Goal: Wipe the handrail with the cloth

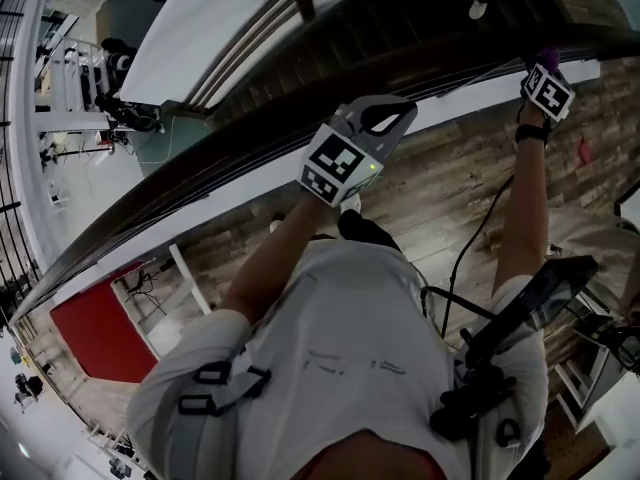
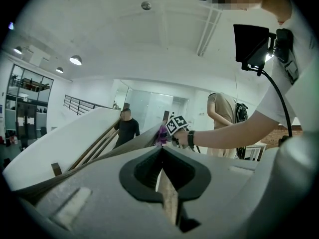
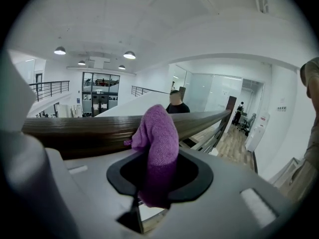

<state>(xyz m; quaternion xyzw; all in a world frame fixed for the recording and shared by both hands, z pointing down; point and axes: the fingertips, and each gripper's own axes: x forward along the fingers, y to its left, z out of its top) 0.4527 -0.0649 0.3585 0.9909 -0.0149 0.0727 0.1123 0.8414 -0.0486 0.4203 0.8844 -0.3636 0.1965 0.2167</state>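
The dark wooden handrail (image 1: pixel 200 160) runs diagonally from lower left to upper right. At the rail's right end my right gripper (image 1: pixel 545 66) is shut on a purple cloth (image 1: pixel 548 58). In the right gripper view the cloth (image 3: pixel 158 133) sticks up from the jaws and lies against the handrail (image 3: pixel 75 128). My left gripper (image 1: pixel 398 108) hovers by the middle of the rail, shut with nothing in it. The left gripper view looks along its shut tips (image 2: pixel 162 151) at the handrail (image 2: pixel 137 143), the cloth (image 2: pixel 162 132) and the right gripper's marker cube (image 2: pixel 177 125).
Beyond the rail stand a person in black (image 2: pixel 126 127) and a person in beige with a backpack (image 2: pixel 224 118). A cable (image 1: pixel 475 238) hangs from the right arm. A red panel (image 1: pixel 95 333) lies on the lower floor. A sloped white wall (image 1: pixel 200 18) and a second railing lie past the handrail.
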